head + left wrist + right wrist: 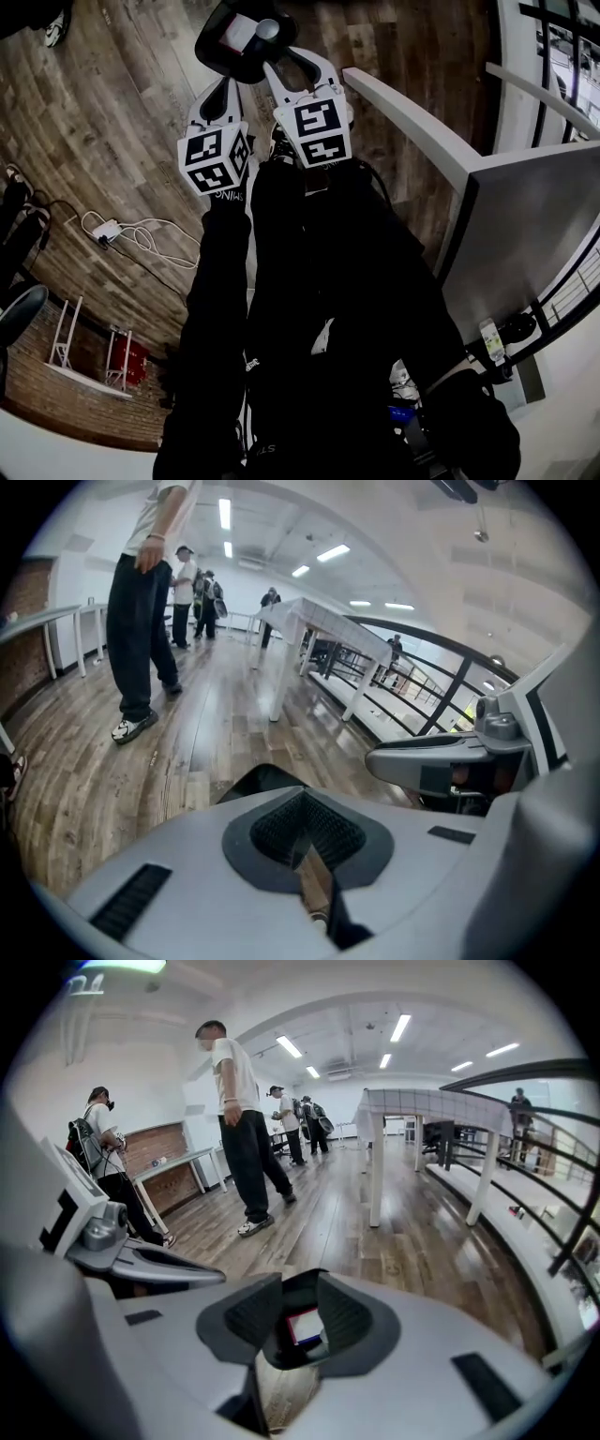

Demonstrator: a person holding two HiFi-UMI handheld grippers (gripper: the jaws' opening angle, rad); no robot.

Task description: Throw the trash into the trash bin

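In the head view both grippers hang over a black trash bin (217, 49) standing on the wooden floor. Inside the bin lies a white piece of trash with a red edge (241, 33), with a grey round object (268, 28) beside it. My left gripper (221, 94) is shut, its ribbed pads (323, 834) pressed together with nothing between them, and the bin's dark rim (262, 778) shows just beyond. My right gripper (294, 1322) has its jaws apart and holds nothing. The trash (306, 1327) shows through the gap, lying below in the bin.
A white table (450, 150) stands close on the right, with a railing behind it. A power strip with white cable (112, 230) lies on the floor to the left. A person (239, 1119) stands a few steps ahead, others farther back near long white tables (412, 1105).
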